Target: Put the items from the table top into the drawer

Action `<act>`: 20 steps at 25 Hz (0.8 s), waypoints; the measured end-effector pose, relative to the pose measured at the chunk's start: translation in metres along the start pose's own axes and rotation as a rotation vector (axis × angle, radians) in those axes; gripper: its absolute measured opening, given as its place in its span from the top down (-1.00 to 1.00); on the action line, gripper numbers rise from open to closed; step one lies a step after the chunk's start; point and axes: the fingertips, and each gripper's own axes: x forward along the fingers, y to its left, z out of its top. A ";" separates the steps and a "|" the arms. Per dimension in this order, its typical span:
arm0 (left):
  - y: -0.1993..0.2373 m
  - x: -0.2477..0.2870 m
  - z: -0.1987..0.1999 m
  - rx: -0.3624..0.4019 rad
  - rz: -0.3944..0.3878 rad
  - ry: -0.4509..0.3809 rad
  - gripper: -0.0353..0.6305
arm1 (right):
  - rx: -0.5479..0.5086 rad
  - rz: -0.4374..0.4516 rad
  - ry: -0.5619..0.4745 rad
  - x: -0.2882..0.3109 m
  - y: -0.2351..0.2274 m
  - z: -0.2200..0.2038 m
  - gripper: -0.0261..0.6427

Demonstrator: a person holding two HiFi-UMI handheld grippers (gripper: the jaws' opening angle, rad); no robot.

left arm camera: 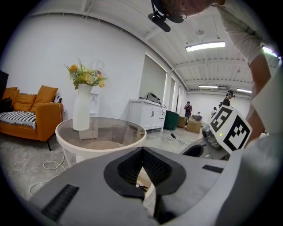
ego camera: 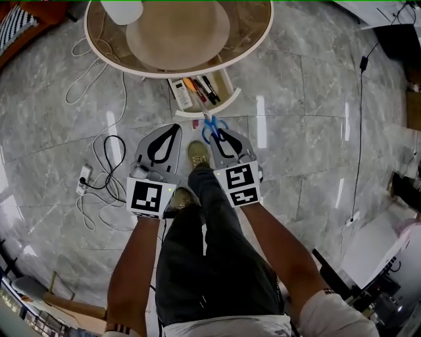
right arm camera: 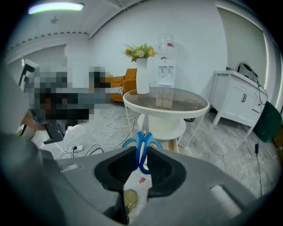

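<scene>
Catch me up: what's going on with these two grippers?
A person stands at a round glass-topped table with a handheld gripper in each hand. The right gripper is shut on blue-handled scissors, held in the air just short of the open white drawer under the tabletop, which already holds some pens. The left gripper is shut and empty. A white vase stands on the table.

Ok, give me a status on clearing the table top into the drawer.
Done: the open drawer already holds pens and a white item. In hand: the right tongs grip the blue scissors, short of the drawer; the left tongs are shut and empty. Left: drop the scissors in; the vase and a clear container stand on the table top, if they count.
</scene>
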 end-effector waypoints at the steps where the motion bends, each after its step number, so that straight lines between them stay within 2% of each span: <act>1: 0.001 0.002 -0.004 0.000 -0.002 0.001 0.89 | -0.001 0.000 0.009 0.006 -0.003 -0.005 0.69; 7: 0.012 0.021 -0.026 -0.004 -0.007 0.019 0.89 | -0.010 0.007 0.061 0.049 -0.024 -0.025 0.69; 20: 0.067 0.070 -0.066 -0.007 0.026 0.016 0.89 | -0.041 0.020 0.197 0.154 -0.062 -0.075 0.69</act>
